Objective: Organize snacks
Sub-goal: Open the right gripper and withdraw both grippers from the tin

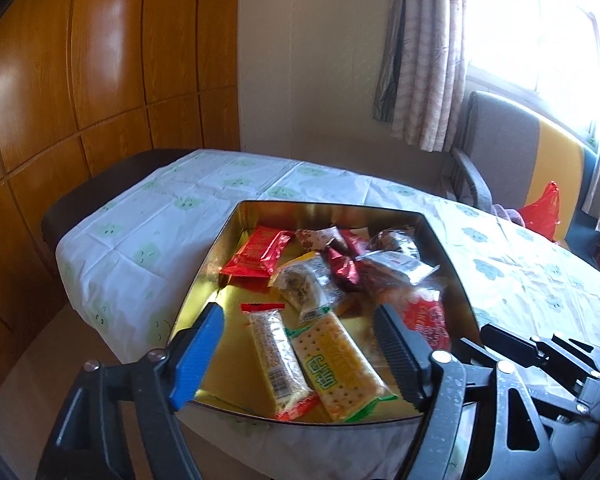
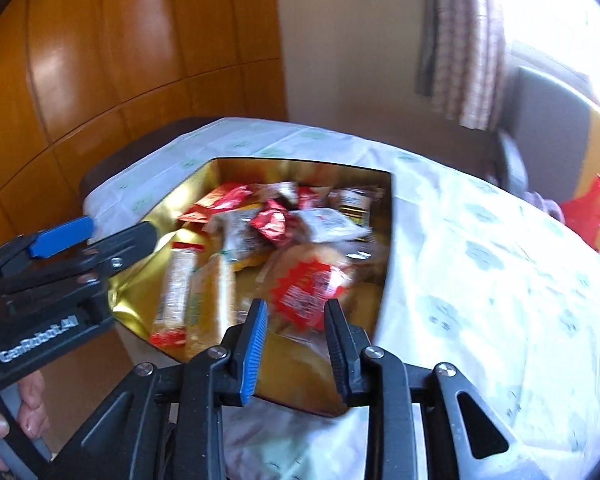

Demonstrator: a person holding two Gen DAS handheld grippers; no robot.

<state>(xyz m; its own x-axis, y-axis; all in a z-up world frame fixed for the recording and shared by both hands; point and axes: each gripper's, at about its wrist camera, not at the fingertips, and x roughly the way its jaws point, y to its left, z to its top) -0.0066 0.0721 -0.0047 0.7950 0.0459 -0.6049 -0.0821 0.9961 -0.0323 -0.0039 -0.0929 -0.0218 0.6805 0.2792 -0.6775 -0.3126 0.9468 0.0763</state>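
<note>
Where the left claw [image 2: 100, 232] reaches in, "GenRobot.AI" (white lettering).

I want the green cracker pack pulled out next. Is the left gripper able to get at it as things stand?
Probably yes. The left gripper hangs open right above the green cracker pack, which lies on top in the gold tin, with only the sesame bar beside it.

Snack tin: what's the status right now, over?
Left gripper open, nothing held, above the cracker packs. Right gripper jaws slightly apart, empty. Gold tin on the table, snacks all inside. Nothing in the way.
</note>
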